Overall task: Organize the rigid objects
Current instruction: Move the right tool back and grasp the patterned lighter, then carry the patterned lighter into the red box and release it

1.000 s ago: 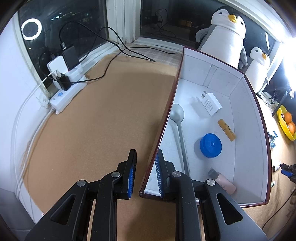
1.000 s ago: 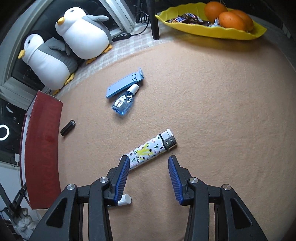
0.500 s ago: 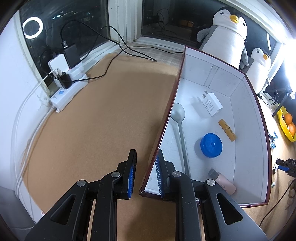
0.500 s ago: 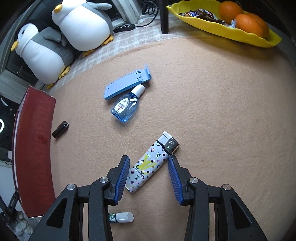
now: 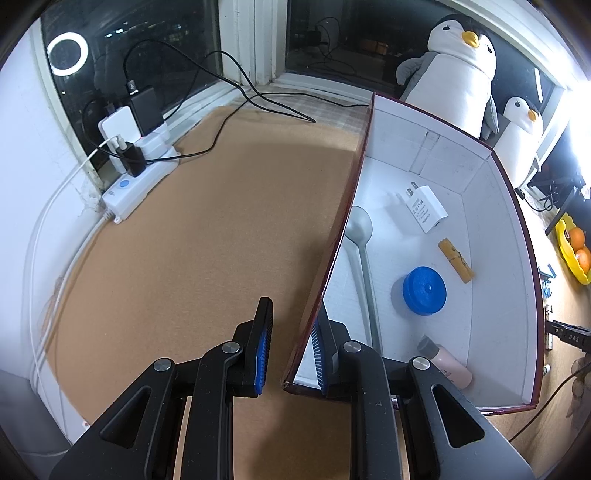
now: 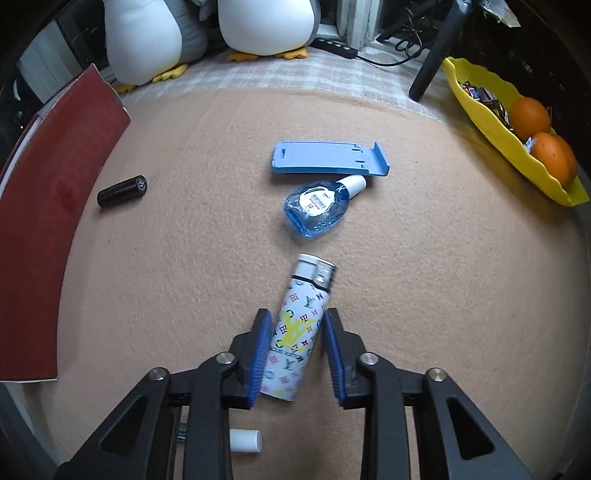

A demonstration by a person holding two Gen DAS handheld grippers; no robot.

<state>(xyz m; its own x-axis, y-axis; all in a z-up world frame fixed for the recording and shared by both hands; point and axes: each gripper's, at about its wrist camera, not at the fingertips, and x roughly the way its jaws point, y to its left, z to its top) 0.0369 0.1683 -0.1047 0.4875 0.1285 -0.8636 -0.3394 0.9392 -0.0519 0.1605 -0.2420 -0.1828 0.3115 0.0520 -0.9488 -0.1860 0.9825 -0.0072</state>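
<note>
Right between the blue pads of the right gripper (image 6: pixel 297 352) lies the lighter (image 6: pixel 295 332), a white one printed with coloured monograms, flat on the tan bench (image 6: pixel 424 277) with its metal head pointing away from the camera. The jaws are closing on it; the left pad sits against its side, while a sliver of bench still shows between its other side and the right pad, so the grasp is not yet firm. Just beyond the lighter's head is a small blue bottle (image 6: pixel 317 208) with a white cap, and touching that cap, a flat light-blue phone stand (image 6: pixel 328 158). A short black cylinder (image 6: pixel 122 191) lies further left, near the dark red outer wall of the box (image 6: pixel 48 229). A little white cap (image 6: pixel 245 440) shows under the gripper, near the bottom edge. At the right a yellow tray (image 6: pixel 491 125) holds oranges, and two plush penguins (image 6: pixel 266 26) sit at the back.

In the left wrist view, the left gripper (image 5: pixel 290 347) straddles the near corner of the box (image 5: pixel 495 280), its jaws nearly clenched with the wall between them: the right pad is against the inner face, the left pad a little off the outer one. Inside on the white floor lie a grey spoon (image 5: pixel 360 251), a white charger (image 5: pixel 424 206), a wooden clip (image 5: pixel 456 260), a blue round lid (image 5: pixel 424 290) and a pinkish bottle (image 5: pixel 445 360). A white power strip (image 5: pixel 136 181) sits by the window.
</note>
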